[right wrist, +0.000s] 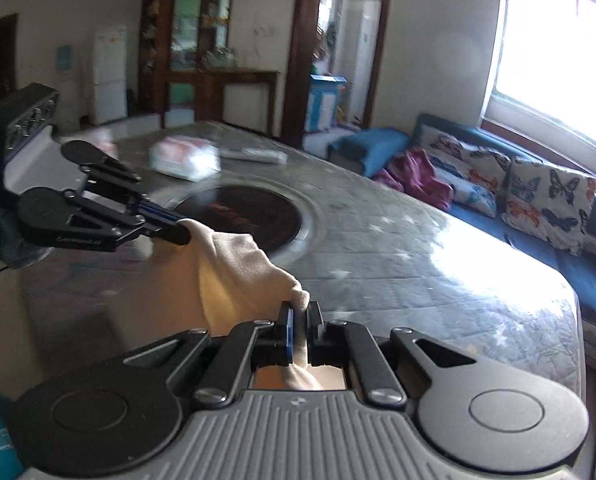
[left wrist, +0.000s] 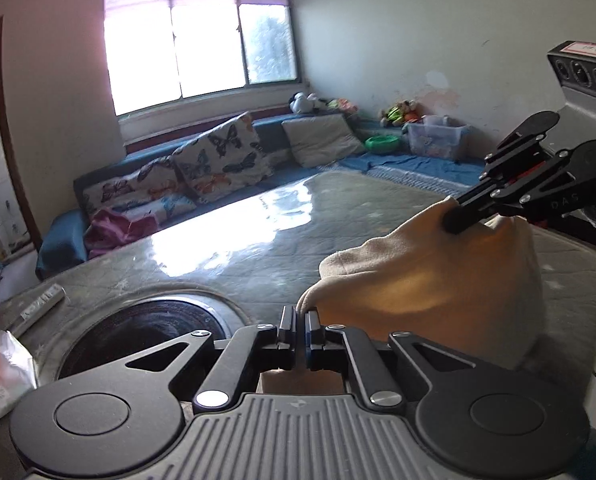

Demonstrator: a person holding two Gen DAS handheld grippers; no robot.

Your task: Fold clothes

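A cream-coloured garment [left wrist: 430, 280] hangs stretched between my two grippers above the table. In the left wrist view my left gripper [left wrist: 301, 314] is shut on one corner of it, and my right gripper [left wrist: 452, 222] pinches the other corner at the upper right. From the right wrist view, the right gripper [right wrist: 302, 312] is shut on a fold of the cream garment [right wrist: 234, 276]. The left gripper [right wrist: 180, 232] holds the far corner at the left. The cloth sags between them and its lower part is hidden behind the gripper bodies.
The grey glossy table [left wrist: 234, 240] has a dark round inset [left wrist: 146, 332] near me. A tissue pack [left wrist: 0, 380] and a remote [left wrist: 38, 306] lie at its left edge. Beyond the table stands a blue sofa [left wrist: 266, 136] with butterfly cushions [left wrist: 218, 160] and a plastic bin [left wrist: 438, 136].
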